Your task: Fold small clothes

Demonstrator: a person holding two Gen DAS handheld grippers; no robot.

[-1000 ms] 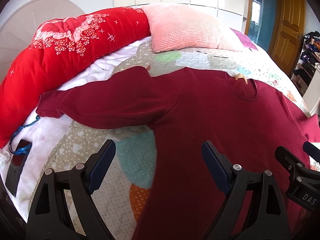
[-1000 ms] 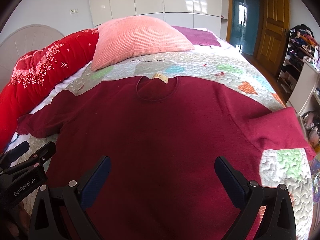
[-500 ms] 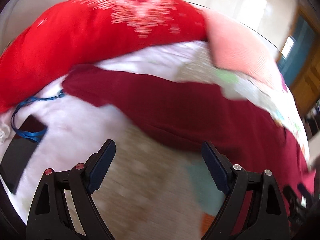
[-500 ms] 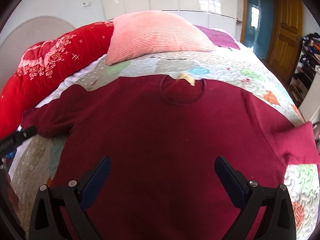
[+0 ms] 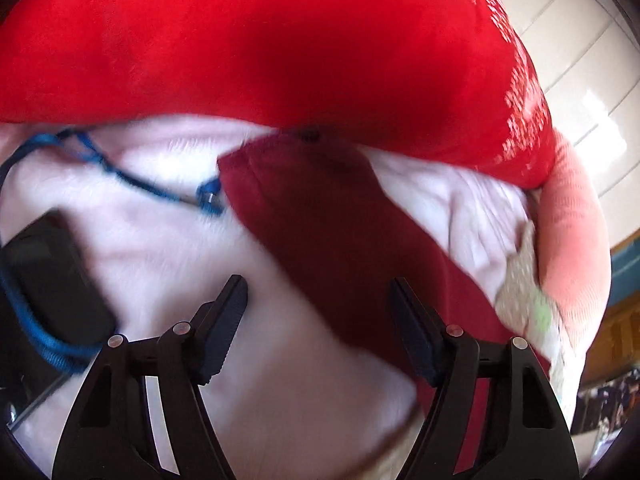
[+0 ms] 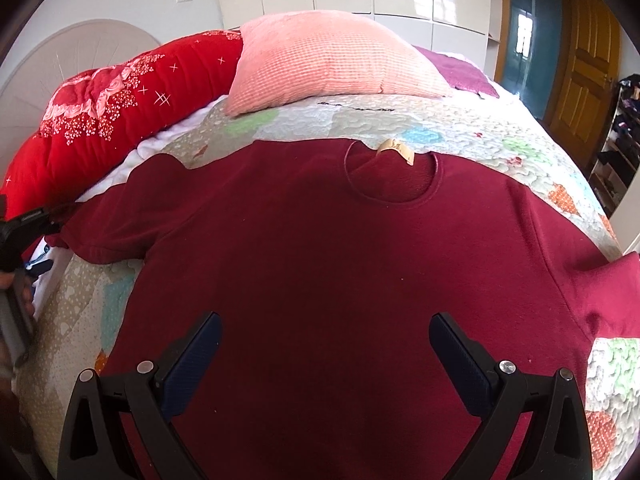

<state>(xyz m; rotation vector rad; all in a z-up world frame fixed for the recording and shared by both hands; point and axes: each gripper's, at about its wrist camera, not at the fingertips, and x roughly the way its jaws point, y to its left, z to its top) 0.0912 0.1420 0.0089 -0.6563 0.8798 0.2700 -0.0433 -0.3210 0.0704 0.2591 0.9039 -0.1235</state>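
Note:
A dark red long-sleeved shirt (image 6: 328, 256) lies flat, front up, on the patchwork quilt (image 6: 472, 132), its collar with a tan label (image 6: 396, 149) at the far side. My right gripper (image 6: 324, 340) is open and empty above the shirt's lower middle. My left gripper (image 5: 318, 304) is open and empty just short of the left sleeve's cuff end (image 5: 280, 184), which lies on a white fleece sheet (image 5: 168, 248). In the right wrist view the left gripper shows at the left edge (image 6: 24, 220), beside the left sleeve (image 6: 108, 232).
A red quilted duvet (image 5: 256, 40) is bunched just beyond the cuff. A pink pillow (image 6: 328, 64) lies at the head of the bed. A black phone (image 5: 44, 276) with a blue cord (image 5: 132, 180) lies left of the cuff. A wooden door (image 6: 584, 72) stands far right.
My left gripper has swung left and moved forward along the sleeve to its cuff end, close under the red duvet. My right gripper has shifted slightly. Both stay open.

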